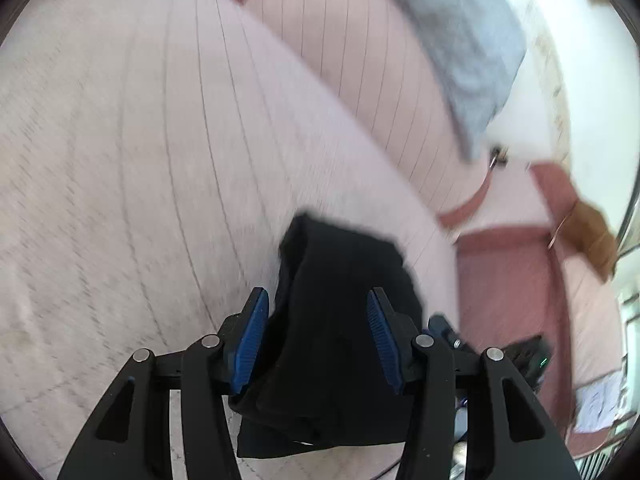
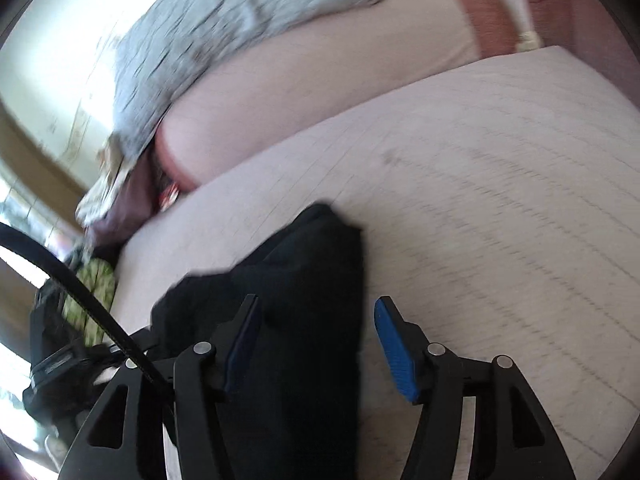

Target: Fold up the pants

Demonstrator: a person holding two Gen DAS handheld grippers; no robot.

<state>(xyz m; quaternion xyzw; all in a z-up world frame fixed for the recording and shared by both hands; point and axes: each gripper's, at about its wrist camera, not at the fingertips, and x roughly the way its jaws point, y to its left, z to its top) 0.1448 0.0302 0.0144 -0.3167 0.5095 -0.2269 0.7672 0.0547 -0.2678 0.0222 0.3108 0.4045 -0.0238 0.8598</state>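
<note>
The black pants (image 1: 340, 320) lie bunched on the pale pink striped sofa seat (image 1: 120, 160). My left gripper (image 1: 318, 304) is open, its blue-padded fingers standing on either side of the cloth, just above it. In the right wrist view the pants (image 2: 304, 280) lie in a dark heap on the seat (image 2: 500, 200). My right gripper (image 2: 316, 312) is open too, with the cloth between and under its fingers; whether the pads touch it I cannot tell. Both views are blurred by motion.
A grey cushion (image 1: 472, 40) rests on the sofa back (image 1: 360, 60); it also shows in the right wrist view (image 2: 208, 40). A reddish sofa arm (image 1: 504, 280) lies to the right. A green patterned object (image 2: 96, 292) and a black cable (image 2: 80, 292) sit at the seat's left edge.
</note>
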